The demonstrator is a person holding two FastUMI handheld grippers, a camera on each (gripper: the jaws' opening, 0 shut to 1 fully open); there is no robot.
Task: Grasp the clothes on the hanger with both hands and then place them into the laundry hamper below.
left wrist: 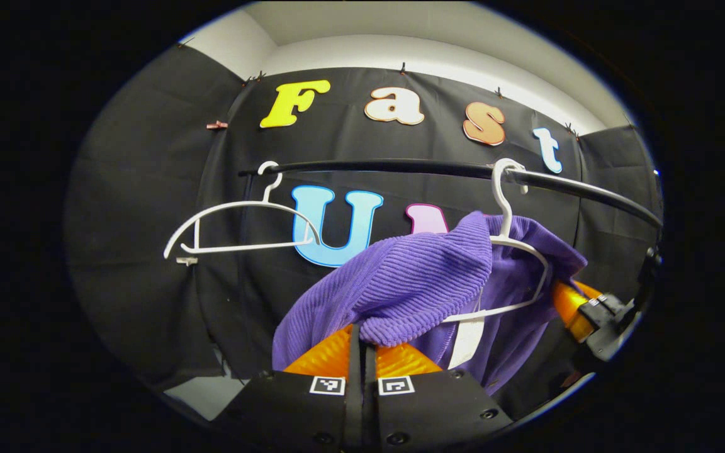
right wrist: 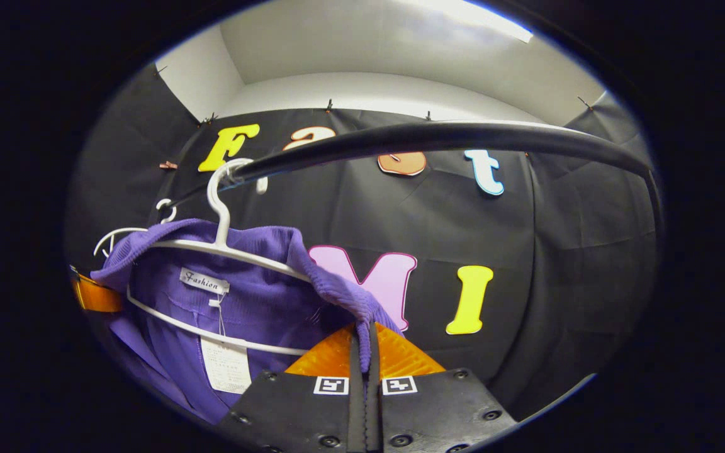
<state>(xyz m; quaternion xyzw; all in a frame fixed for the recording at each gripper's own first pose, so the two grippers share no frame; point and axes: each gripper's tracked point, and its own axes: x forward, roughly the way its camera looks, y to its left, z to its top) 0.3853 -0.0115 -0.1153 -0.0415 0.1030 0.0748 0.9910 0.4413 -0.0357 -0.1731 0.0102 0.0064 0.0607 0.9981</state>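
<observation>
Purple ribbed knit is pinched in both my grippers: my left gripper (left wrist: 362, 343) clamps one shoulder of the purple sweater (left wrist: 419, 277), my right gripper (right wrist: 365, 343) the other. It hangs on a white hanger (right wrist: 224, 248) hooked over the black rail (right wrist: 438, 135), beside an empty white hanger (left wrist: 236, 223).

Dim booth – ceiling glare, edges bowed, sharp.

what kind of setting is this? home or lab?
Likely a staged recording booth, not a home: black cloth wall pinned up all round, a black rail with white hangers, and one purple garment pinched by both grippers.
</observation>
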